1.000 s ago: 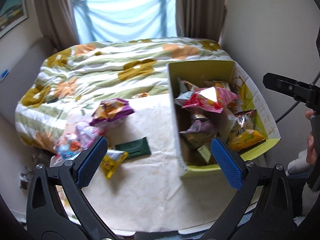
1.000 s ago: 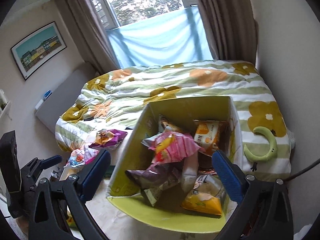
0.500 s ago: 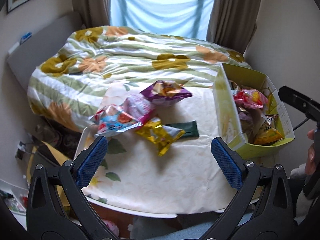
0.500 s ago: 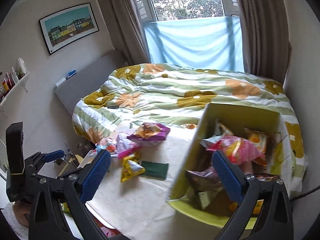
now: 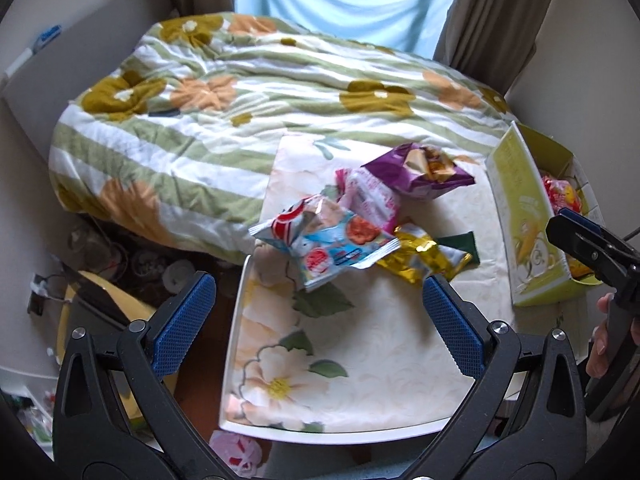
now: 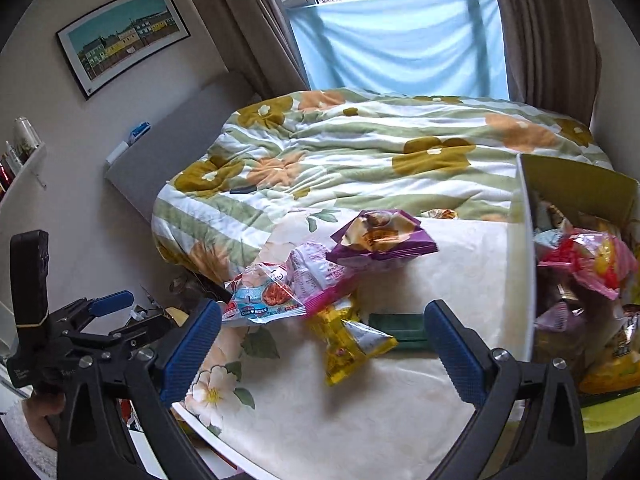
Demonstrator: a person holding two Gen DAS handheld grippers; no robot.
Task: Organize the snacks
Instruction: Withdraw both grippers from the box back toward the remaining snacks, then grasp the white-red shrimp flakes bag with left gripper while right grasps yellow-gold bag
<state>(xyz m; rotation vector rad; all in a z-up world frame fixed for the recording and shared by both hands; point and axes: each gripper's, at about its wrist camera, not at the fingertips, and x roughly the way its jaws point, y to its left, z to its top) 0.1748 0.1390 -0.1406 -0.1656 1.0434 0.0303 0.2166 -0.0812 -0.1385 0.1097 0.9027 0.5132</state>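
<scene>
Loose snack packets lie in a heap on the white table (image 5: 360, 384): a light-blue packet (image 5: 328, 246), a pink one (image 5: 370, 198), a purple bag (image 5: 420, 172), a yellow packet (image 5: 424, 258) and a dark green bar (image 5: 460, 242). The same heap shows in the right wrist view: light-blue packet (image 6: 260, 300), purple bag (image 6: 380, 236), yellow packet (image 6: 344, 344), green bar (image 6: 400, 326). A yellow-green cardboard box (image 5: 528, 232), (image 6: 576, 184) full of snacks stands at the table's right. My left gripper (image 5: 320, 312) is open, above the table's near-left side, short of the heap. My right gripper (image 6: 324, 344) is open over the heap and holds nothing.
A bed with a flowered green-striped quilt (image 5: 248, 92) lies behind the table. Clutter and a yellow object (image 5: 104, 320) sit on the floor at the left. The table's left edge (image 5: 236, 332) drops off near the left finger. A picture (image 6: 124, 36) hangs on the wall.
Both grippers have swung left, away from the box toward the loose packets. The box has slid to the right edge of both views. Both stay open.
</scene>
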